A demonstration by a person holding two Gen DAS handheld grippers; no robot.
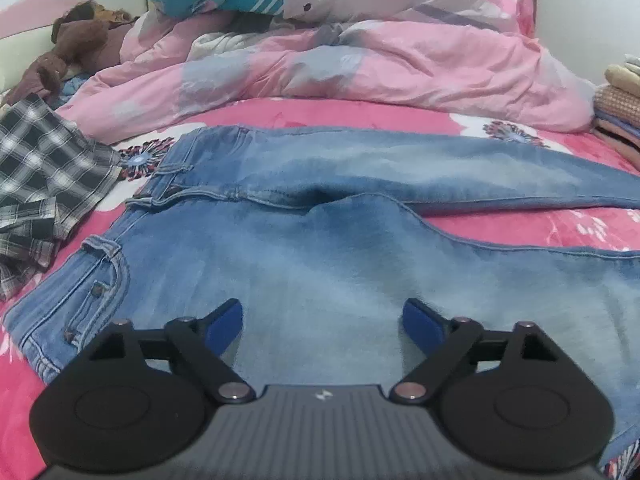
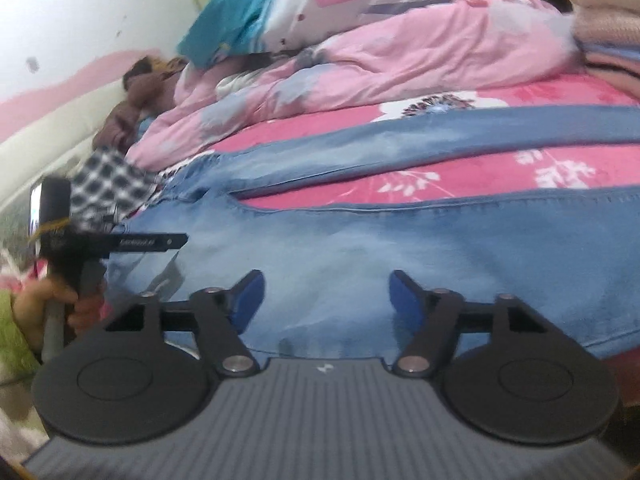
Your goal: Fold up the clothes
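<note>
Bed surface (image 1: 500,228), pink floral sheet: bare strip between the two trouser legs and at the left edge; crumpled pink duvet (image 1: 360,68) bounds the far side, plaid shirt (image 1: 44,168) lies left, folded stack (image 1: 620,108) far right.

Left gripper (image 1: 322,322): jaws spread wide, nothing between the pads.

Right gripper (image 2: 326,294): likewise wide, empty.

Jeans (image 1: 320,248): spread flat, waistband left, legs running right, directly beneath both grippers.

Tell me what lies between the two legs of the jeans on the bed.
Only bare pink floral bedsheet shows between the legs of the jeans; nothing rests on that strip. The right wrist view shows it best, the left wrist view too.
</note>
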